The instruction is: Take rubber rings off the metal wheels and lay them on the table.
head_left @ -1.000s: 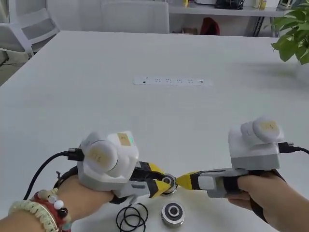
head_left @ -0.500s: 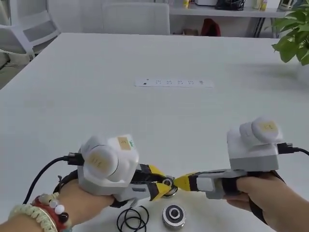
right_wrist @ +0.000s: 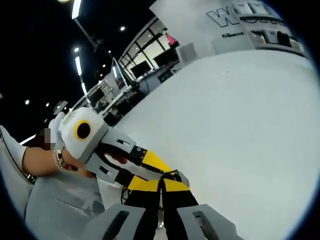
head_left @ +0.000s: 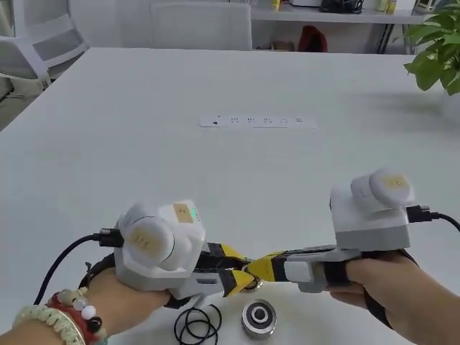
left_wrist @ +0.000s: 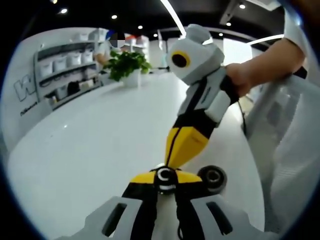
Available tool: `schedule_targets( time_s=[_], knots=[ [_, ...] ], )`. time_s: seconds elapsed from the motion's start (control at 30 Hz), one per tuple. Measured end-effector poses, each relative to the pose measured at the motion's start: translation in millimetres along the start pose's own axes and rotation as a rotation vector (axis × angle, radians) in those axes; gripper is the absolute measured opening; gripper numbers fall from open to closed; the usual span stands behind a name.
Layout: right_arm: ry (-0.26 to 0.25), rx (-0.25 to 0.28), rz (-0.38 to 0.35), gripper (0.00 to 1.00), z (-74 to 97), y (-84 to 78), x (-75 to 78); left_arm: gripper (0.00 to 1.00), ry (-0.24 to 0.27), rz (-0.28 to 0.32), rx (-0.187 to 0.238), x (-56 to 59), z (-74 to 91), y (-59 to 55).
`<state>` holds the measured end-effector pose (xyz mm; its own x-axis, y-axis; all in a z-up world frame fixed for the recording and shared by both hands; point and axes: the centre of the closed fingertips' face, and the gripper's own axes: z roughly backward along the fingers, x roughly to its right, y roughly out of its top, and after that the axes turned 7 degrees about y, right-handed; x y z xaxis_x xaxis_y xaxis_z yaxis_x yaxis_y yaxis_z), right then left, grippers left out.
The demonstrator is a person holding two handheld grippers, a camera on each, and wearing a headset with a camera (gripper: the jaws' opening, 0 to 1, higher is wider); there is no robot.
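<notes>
My left gripper (head_left: 243,279) is shut on a small metal wheel (head_left: 251,277) and holds it just above the table; its own view has the wheel (left_wrist: 165,176) between the yellow tips. From the right, my right gripper (head_left: 257,269) reaches in, jaws shut, tips against that wheel's rim, pinching what looks like its thin black rubber ring (right_wrist: 172,173). A second metal wheel (head_left: 257,317) lies flat on the table below them and also sits beside the left jaws (left_wrist: 212,177). Loose black rubber rings (head_left: 198,325) lie by the left hand.
A white power strip (head_left: 256,121) lies across the middle of the white table (head_left: 230,180). A potted plant (head_left: 438,50) stands at the far right edge. White chairs (head_left: 201,25) stand behind the table. A black cable (head_left: 65,251) trails from the left gripper.
The right gripper has slid a little to the left, so its tips now meet the wheel in the left gripper. The left gripper, table wheel and rings have stayed put.
</notes>
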<state>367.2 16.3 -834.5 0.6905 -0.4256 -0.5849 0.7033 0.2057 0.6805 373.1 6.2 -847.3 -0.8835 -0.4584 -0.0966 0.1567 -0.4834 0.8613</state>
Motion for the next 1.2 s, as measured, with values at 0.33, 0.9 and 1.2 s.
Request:
schedule_targets(
  time_s=[0.33, 0.9, 1.2],
  knots=[
    [-0.07, -0.027, 0.006, 0.0, 2.5, -4.2, 12.3, 0.15, 0.002, 0.044, -0.009, -0.4, -1.2, 1.6],
    [-0.084, 0.02, -0.018, 0.0, 12.3, 6.0, 14.4, 0.4, -0.062, 0.078, 0.075, -2.1, 37.2, 47.1],
    [-0.071, 0.07, -0.017, 0.0, 19.3, 18.4, 7.3, 0.51, -0.003, 0.021, 0.113, -14.6, 83.7, 68.6]
  ],
)
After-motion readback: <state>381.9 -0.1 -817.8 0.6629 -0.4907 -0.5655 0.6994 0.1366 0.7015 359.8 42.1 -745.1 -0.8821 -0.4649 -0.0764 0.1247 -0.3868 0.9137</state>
